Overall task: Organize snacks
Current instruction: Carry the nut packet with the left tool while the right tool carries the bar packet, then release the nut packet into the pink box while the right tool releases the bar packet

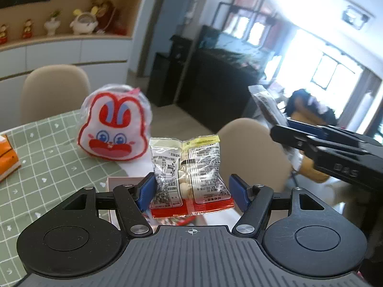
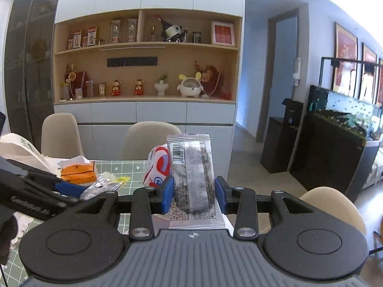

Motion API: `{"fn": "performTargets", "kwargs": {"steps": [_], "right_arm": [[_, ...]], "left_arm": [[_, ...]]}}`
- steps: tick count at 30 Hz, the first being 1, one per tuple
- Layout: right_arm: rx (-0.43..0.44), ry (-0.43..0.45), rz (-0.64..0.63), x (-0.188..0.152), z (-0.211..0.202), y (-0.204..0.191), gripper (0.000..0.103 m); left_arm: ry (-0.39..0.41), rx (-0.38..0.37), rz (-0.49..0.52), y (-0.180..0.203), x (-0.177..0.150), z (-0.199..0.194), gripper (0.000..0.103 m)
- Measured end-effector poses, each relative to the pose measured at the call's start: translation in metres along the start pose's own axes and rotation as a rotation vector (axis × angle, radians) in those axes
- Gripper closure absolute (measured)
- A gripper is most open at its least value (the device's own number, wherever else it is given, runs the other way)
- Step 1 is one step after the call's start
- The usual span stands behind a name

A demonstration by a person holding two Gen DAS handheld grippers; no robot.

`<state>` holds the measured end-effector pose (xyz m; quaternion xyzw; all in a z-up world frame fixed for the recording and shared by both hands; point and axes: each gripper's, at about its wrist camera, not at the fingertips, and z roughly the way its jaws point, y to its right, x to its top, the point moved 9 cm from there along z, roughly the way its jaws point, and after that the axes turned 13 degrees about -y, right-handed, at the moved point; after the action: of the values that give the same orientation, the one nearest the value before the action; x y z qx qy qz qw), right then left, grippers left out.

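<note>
Both packets are lifted clear of the bench [image 1: 47, 148], presumably for transfer to a sorting location; that location is not identifiable in either view. Left claw [image 1: 191, 191]: jaws spread fairly wide; the clear snack packet with red lower edge [image 1: 189, 174] stands upright between them, touching the left pad; contact at the right pad shows a gap, so a firm grasp cannot be confirmed. Right claw [image 2: 193, 195]: jaws clenched on the silver-grey wrapped snack [image 2: 192, 179], held upright, barcode uppermost. The rabbit-face pouch [image 1: 112, 126] rests on the bench beyond the left claw; an orange box [image 2: 77, 171] lies farther left.
</note>
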<state>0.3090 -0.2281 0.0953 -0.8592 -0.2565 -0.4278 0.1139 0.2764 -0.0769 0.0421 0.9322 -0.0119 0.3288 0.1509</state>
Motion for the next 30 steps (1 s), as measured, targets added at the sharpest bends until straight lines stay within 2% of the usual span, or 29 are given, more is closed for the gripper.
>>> {"fn": "performTargets", "kwargs": {"steps": [3, 7, 12, 14, 17, 18, 20, 24, 26, 28, 30], "right_arm": [[0.078, -0.073, 0.042, -0.012, 0.038, 0.015, 0.066], [0.155, -0.233, 0.094, -0.039, 0.103, 0.022, 0.066], [0.195, -0.394, 0.094, -0.071, 0.168, 0.004, 0.066], [0.191, -0.453, 0.108, -0.085, 0.194, -0.008, 0.066], [0.25, -0.587, 0.134, -0.108, 0.233, -0.024, 0.066], [0.243, -0.622, 0.126, -0.116, 0.245, -0.028, 0.066], [0.225, -0.63, 0.117, -0.123, 0.255, -0.03, 0.066], [0.2, -0.632, 0.122, -0.128, 0.259, -0.026, 0.065], [0.185, -0.633, 0.107, -0.128, 0.258, -0.025, 0.064], [0.184, -0.631, 0.109, -0.125, 0.254, -0.024, 0.056], [0.186, -0.604, 0.116, -0.114, 0.242, -0.017, 0.055]], "left_arm": [[-0.061, 0.031, -0.03, -0.01, -0.011, 0.055, 0.031], [-0.126, 0.01, -0.1, -0.031, -0.039, 0.108, 0.031], [-0.221, 0.107, 0.004, -0.059, -0.063, 0.163, 0.031], [-0.259, 0.107, 0.034, -0.066, -0.073, 0.179, 0.031], [-0.229, 0.092, 0.082, -0.067, -0.078, 0.18, 0.03], [-0.211, 0.093, 0.098, -0.068, -0.079, 0.178, 0.03], [-0.19, 0.098, 0.114, -0.07, -0.082, 0.173, 0.031], [-0.199, 0.098, 0.173, -0.069, -0.09, 0.162, 0.033], [-0.187, 0.059, 0.141, -0.073, -0.088, 0.15, 0.033], [-0.163, -0.015, 0.061, -0.086, -0.085, 0.134, 0.033], [-0.119, -0.071, -0.05, -0.106, -0.075, 0.111, 0.033]]}}
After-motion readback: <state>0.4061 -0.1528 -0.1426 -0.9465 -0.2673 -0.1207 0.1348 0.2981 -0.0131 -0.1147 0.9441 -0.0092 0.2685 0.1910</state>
